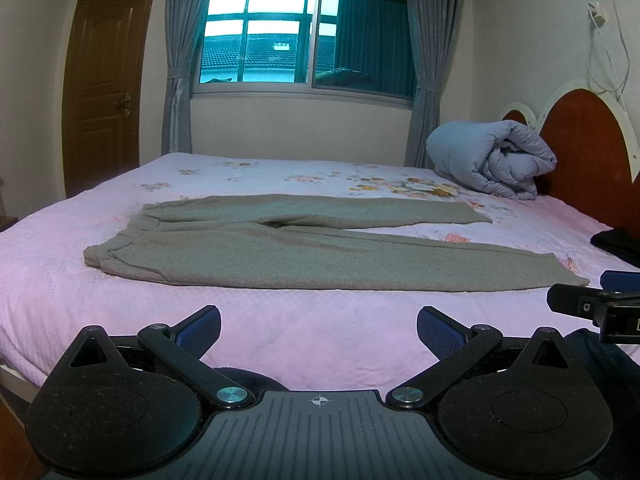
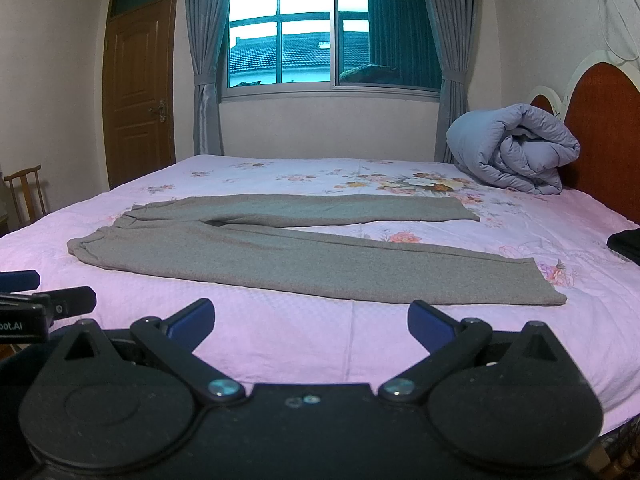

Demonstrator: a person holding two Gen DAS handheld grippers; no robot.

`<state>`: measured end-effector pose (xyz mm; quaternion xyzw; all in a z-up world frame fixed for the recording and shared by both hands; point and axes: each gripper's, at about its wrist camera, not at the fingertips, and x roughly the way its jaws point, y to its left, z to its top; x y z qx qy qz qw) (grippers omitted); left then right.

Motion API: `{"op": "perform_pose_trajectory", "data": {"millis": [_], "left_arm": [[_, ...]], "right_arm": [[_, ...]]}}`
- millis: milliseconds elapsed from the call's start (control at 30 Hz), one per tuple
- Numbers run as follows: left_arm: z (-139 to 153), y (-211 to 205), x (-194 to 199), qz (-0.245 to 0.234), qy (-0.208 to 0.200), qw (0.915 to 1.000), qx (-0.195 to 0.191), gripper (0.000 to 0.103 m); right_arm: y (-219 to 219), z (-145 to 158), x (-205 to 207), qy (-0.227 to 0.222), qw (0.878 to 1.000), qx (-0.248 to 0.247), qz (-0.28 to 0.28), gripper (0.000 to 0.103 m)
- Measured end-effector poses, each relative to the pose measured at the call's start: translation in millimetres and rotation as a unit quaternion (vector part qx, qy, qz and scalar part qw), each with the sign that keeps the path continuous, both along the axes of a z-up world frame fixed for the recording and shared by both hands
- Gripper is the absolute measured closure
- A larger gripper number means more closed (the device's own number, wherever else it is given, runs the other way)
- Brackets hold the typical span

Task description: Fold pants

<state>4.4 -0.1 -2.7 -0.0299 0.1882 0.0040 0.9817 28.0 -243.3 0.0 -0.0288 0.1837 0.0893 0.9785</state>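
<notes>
Grey pants [image 1: 280,248] lie flat on the pink bed sheet [image 1: 300,328], waistband at the left, both legs spread toward the right in a narrow V. They show the same way in the right wrist view [image 2: 304,256]. My left gripper [image 1: 319,326] is open and empty, over the sheet in front of the near leg. My right gripper [image 2: 311,320] is open and empty, just in front of the near leg's cuff end [image 2: 548,288]. The right gripper's tip [image 1: 592,300] shows at the right edge of the left wrist view.
A rolled blue-grey quilt [image 1: 492,156] lies at the back right by the red headboard [image 1: 588,144]. A dark garment [image 2: 626,242] lies at the bed's right edge. Window, curtains and a wooden door [image 1: 108,88] stand behind. A wooden chair [image 2: 26,192] stands at left.
</notes>
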Motion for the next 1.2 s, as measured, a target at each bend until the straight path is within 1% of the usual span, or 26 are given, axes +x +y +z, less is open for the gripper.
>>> {"op": "perform_pose_trajectory", "data": {"millis": [867, 967, 1033, 1133, 1167, 1200], "left_arm": [[0, 0, 0, 0.000, 0.001, 1.0000, -0.001, 0.000], [0, 3, -1, -0.010, 0.002, 0.9999, -0.013, 0.000], [0, 7, -2, 0.004, -0.001, 0.9998, -0.021, 0.000], [-1, 20, 8, 0.002, 0.024, 0.9983, -0.053, 0.000], [-2, 25, 13, 0.001, 0.031, 0.9979, -0.058, 0.000], [-1, 30, 18, -0.012, 0.036, 0.9971, -0.065, 0.000]], "right_arm": [[0, 0, 0, -0.001, 1.000, -0.001, 0.000, 0.006], [0, 0, 0, 0.000, 1.000, -0.001, 0.000, 0.006], [-1, 0, 0, 0.003, 1.000, 0.000, 0.000, 0.006], [-6, 3, 3, 0.004, 1.000, 0.010, 0.001, 0.006], [-8, 5, 5, 0.003, 1.000, 0.017, 0.004, 0.006], [-10, 6, 6, 0.002, 1.000, 0.022, 0.007, 0.006]]}}
